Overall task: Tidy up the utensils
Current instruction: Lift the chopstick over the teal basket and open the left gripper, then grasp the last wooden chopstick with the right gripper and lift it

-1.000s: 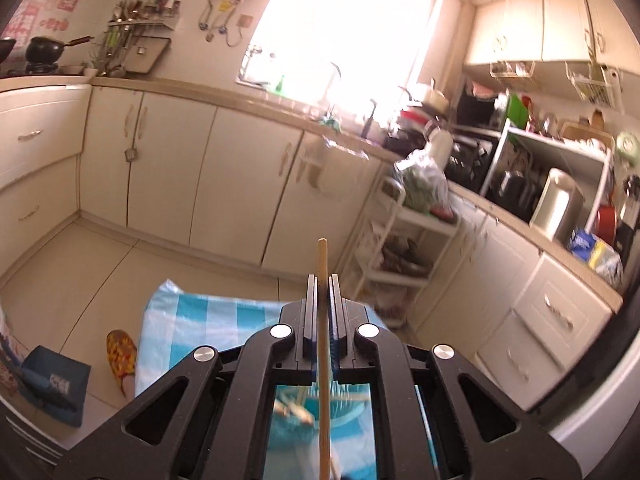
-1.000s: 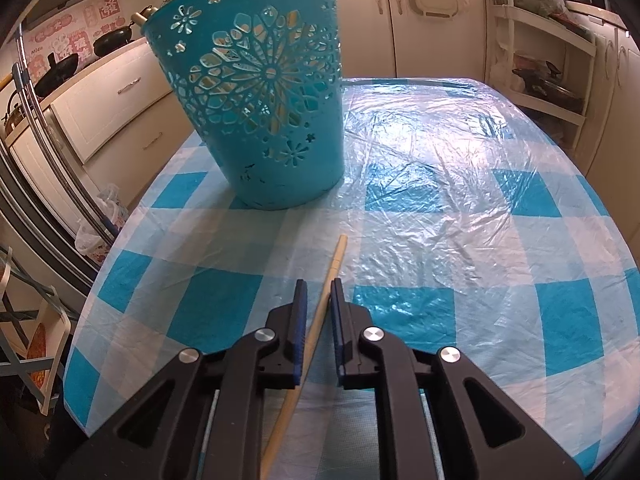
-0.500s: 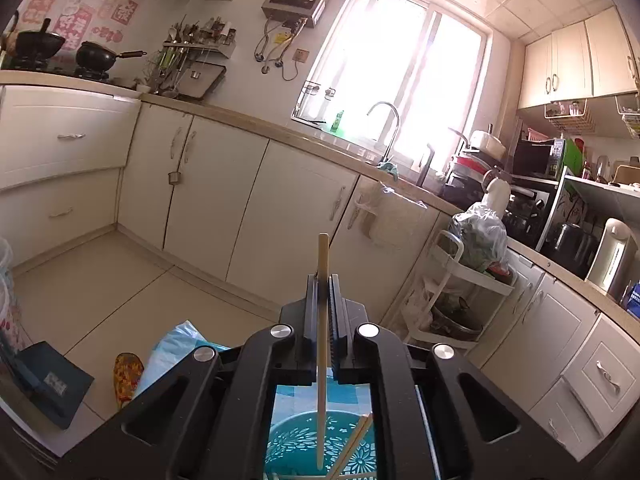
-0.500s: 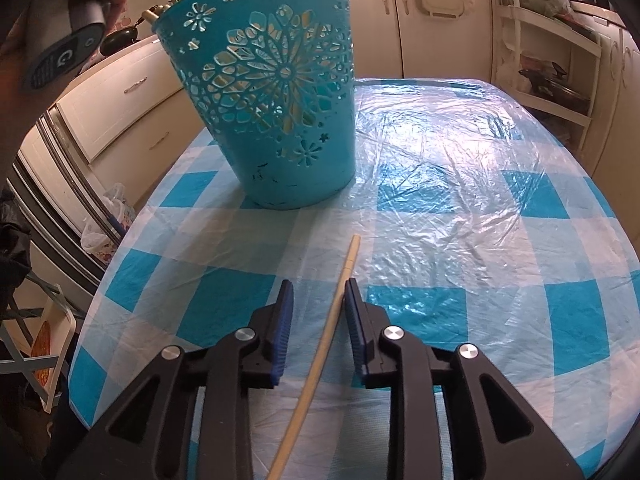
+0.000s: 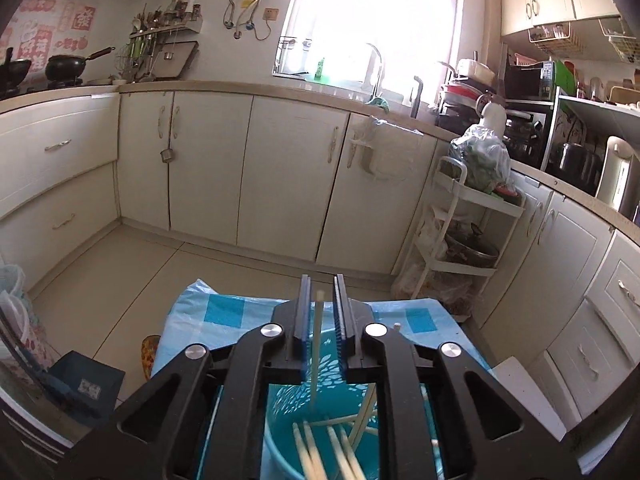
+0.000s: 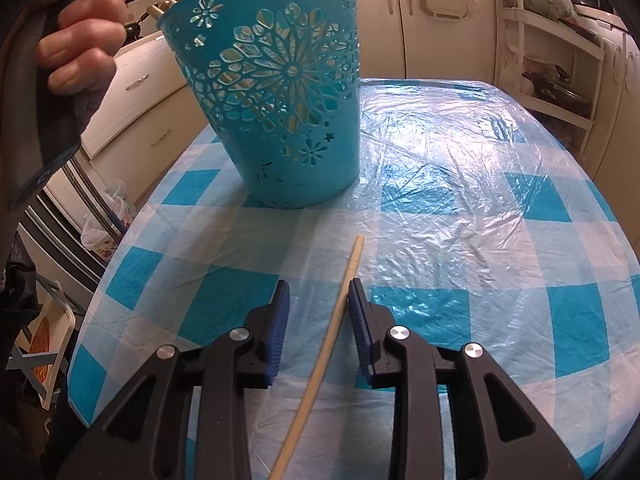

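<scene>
Since the earlier frames the left gripper (image 5: 321,312) has let go: its jaws, clamped on a chopstick (image 5: 316,344) before, now stand apart, and the stick hangs blurred between them, touching neither, apparently dropping into the blue basket (image 5: 280,446) below, where several other chopsticks (image 5: 340,450) already lean. That piece looks delivered. Behind stand cream cabinets and a white trolley (image 5: 466,232), well clear.

On the right wrist view, the right gripper (image 6: 318,312) has widened too; its jaws are well open and hold nothing, straddling the last chopstick (image 6: 325,356) flat on the checked tablecloth (image 6: 560,280), close against the right pad. The basket (image 6: 280,92) stands just beyond; nothing lies between
</scene>
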The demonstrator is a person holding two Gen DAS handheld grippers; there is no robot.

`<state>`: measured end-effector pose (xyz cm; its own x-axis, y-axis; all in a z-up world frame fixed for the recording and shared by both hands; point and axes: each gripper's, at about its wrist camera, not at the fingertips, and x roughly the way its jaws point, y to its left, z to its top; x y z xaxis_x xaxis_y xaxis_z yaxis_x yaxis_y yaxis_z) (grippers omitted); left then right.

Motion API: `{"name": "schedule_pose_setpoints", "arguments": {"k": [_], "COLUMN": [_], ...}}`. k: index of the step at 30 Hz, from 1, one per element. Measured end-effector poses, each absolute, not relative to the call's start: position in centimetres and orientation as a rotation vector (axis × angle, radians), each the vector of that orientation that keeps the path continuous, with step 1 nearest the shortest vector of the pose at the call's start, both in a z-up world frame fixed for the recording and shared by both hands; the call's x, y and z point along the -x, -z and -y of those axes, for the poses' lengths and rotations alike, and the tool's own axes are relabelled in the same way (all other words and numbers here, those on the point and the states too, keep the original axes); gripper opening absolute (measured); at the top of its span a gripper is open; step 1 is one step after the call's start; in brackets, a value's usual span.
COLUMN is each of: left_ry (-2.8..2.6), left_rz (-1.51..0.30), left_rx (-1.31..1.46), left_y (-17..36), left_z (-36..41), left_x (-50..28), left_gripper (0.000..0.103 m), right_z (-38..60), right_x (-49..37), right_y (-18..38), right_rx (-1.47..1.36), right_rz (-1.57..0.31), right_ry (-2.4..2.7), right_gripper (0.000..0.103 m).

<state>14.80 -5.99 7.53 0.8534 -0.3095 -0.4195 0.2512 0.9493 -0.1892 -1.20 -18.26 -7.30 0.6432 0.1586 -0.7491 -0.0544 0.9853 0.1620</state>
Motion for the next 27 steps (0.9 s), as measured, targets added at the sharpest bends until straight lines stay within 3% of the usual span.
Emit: {"name": "schedule_pose_setpoints", "arguments": {"k": [2,4,5,10,15,21,23,27], "left_ry": [0.259,0.217,0.208,0.154,0.138,0.174,0.185,0.19], "left_rz": [-0.458,-0.44,-0.435,-0.444,-0.543,-0.675,-0.68,-0.664], "left_rx": [0.128,0.144,0.15,0.181,0.176,0.122,0.1,0.054], "left_y": [-7.7,-7.9,-8.0,-7.2,-3.8,0.0,0.2,-0.2], "left_z": [4.9,3.3,2.5,-1.5,-3.7,-3.0,-2.6,-1.9], "left_x": [-13.7,-12.2,-11.5,-7.7,-4.9,-3.9,-3.4,-2.4], "left_gripper": [0.052,0.063,0.065,0.076,0.08,0.08,0.08,0.083], "right_z": [18.2,18.0,17.9,18.0,19.2,17.3,17.6,18.0], "right_x": [1.2,1.3,1.4,1.4,1.4,1.4,1.4,1.3], "right_y": [7.3,7.3,7.3,7.2,7.0,7.0,6.9,6.8], "right_rx": [-0.127,-0.115,-0.099,-0.039,-0.105,0.025,0.006,-0.007], "right_rz": [-0.865,-0.864,-0.863,-0.88,-0.932,-0.92,-0.935,-0.959], "right_ry": [-0.123,-0.121,-0.118,-0.099,-0.148,-0.105,-0.113,-0.13], "right_gripper": [0.034,0.034,0.033,0.008,0.009,0.013,0.008,0.008]}}
